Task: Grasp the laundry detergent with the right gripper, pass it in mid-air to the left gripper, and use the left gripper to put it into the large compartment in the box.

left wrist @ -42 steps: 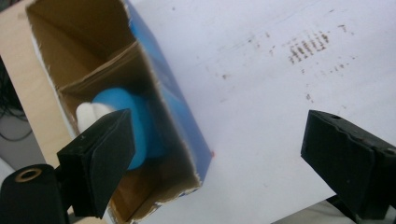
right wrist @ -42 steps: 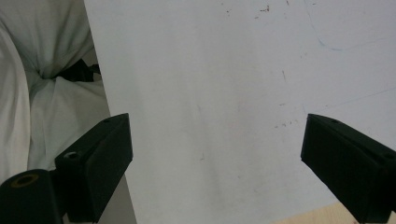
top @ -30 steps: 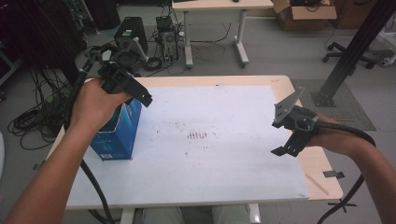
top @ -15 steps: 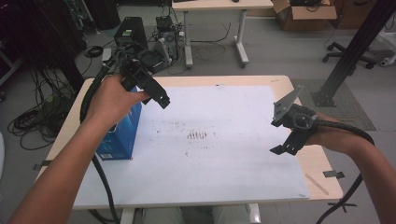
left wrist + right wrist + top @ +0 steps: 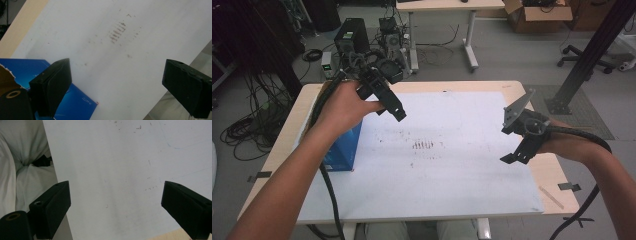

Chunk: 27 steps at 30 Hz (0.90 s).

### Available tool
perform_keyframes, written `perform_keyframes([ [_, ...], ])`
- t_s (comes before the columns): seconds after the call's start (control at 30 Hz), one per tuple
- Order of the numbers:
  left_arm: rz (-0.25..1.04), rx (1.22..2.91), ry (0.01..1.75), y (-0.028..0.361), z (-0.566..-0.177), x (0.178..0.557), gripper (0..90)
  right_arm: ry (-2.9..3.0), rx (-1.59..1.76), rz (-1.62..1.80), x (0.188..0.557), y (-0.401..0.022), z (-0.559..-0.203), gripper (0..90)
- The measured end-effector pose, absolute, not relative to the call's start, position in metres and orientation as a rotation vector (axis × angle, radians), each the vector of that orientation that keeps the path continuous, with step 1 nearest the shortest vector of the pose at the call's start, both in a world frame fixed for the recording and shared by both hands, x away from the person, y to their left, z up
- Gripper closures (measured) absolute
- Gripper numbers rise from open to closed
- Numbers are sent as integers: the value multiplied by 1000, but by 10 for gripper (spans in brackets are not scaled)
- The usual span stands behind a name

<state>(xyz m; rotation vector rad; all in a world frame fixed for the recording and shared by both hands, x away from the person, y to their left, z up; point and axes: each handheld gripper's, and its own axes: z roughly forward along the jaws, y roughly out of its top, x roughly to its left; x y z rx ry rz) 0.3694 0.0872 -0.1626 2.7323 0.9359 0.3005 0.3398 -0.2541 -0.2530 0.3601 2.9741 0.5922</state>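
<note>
A blue box (image 5: 343, 150) stands on the left of the white sheet (image 5: 447, 170), partly hidden behind the person's left forearm. My left gripper (image 5: 394, 111) hangs in the air above and to the right of the box, jaws wide apart and empty. In the left gripper view the blue box (image 5: 77, 105) lies at the lower left, under my left gripper (image 5: 120, 87), with a torn cardboard flap at the edge. My right gripper (image 5: 514, 152) hovers over the sheet's right side, open and empty. The right gripper view has my right gripper (image 5: 116, 207) above bare white sheet (image 5: 120, 170).
Brown smudges (image 5: 423, 145) mark the middle of the sheet. The wooden table (image 5: 557, 190) shows along its right edge. Computers and cables (image 5: 362, 45) sit on the floor behind the table, and a black post (image 5: 592, 50) rises at the back right. Light cloth (image 5: 22, 177) lies beyond the table's near edge.
My left gripper has lifted off the blue box and swung up and to the right, over the sheet. The right gripper has stayed where it was.
</note>
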Motion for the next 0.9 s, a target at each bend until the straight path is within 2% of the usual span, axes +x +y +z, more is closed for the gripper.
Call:
perform_keyframes([
  [0.6, 234, 2822, 702, 53, -176, 380, 87, 2971, 365, 604, 342, -253, -250, 86],
  [0.9, 231, 2822, 646, 46, -183, 380, 88, 2971, 362, 603, 343, -252, -249, 86],
])
